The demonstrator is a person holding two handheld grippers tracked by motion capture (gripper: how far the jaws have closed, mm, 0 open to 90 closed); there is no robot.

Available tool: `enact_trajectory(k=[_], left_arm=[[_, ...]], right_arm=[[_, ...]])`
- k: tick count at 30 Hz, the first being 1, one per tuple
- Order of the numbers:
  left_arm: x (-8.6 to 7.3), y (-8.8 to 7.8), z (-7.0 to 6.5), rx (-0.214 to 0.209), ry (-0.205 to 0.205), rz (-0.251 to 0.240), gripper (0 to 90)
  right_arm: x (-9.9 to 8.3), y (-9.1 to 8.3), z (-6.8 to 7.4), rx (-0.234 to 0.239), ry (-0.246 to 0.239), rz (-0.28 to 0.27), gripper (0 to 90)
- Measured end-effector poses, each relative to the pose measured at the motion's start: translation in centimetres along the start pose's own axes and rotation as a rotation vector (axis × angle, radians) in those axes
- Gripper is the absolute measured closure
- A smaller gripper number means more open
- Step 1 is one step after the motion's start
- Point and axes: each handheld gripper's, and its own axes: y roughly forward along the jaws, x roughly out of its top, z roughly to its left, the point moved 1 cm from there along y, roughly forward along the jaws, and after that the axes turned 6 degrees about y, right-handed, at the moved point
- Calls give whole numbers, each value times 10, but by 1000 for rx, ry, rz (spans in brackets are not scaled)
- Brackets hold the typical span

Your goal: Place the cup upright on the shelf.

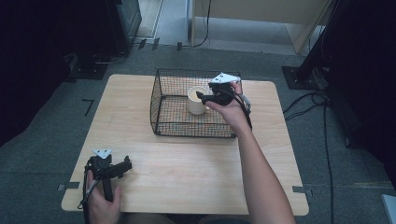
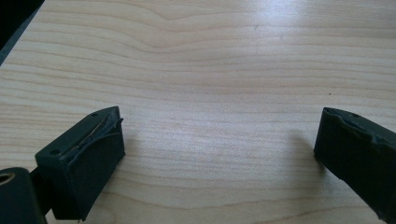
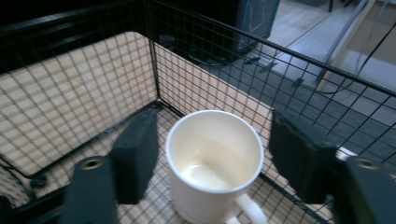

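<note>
White mug [image 3: 214, 163] stands upright in the wire basket [image 1: 161, 105] near the table's far edge — right gripper [image 3: 215, 154] jaws apart around it, clear of its sides; left gripper [image 2: 219, 154] — jaws apart over the near-left corner

Mug [image 3: 215, 163]: base and lower handle cut off by bottom edge of right gripper view. In high view, right gripper [image 1: 211, 95] covers part of mug rim; handle not discernible there. Basket [image 1: 161, 100]: mesh too fine to resolve in high view; near wall out of frame in right gripper view. Left gripper [image 2: 219, 154]: right-hand jaw clipped at frame edge. Person's forearms cut off at bottom of high view.
</note>
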Motion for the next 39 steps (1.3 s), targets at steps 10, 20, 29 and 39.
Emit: enact_trajectory(k=[10, 20, 29, 39], left_arm=[[0, 0, 0, 0, 2, 0, 18], [0, 0, 0, 0, 1, 0, 17], [0, 0, 0, 0, -1, -2, 17], [0, 0, 0, 1, 0, -2, 18]], right_arm=[[-2, -31, 23, -22, 15, 37, 20], [-13, -64, 37, -6, -4, 28, 0], [-30, -89, 43, -18, -21, 37, 0], [-53, -110, 40, -35, -19, 36, 0]])
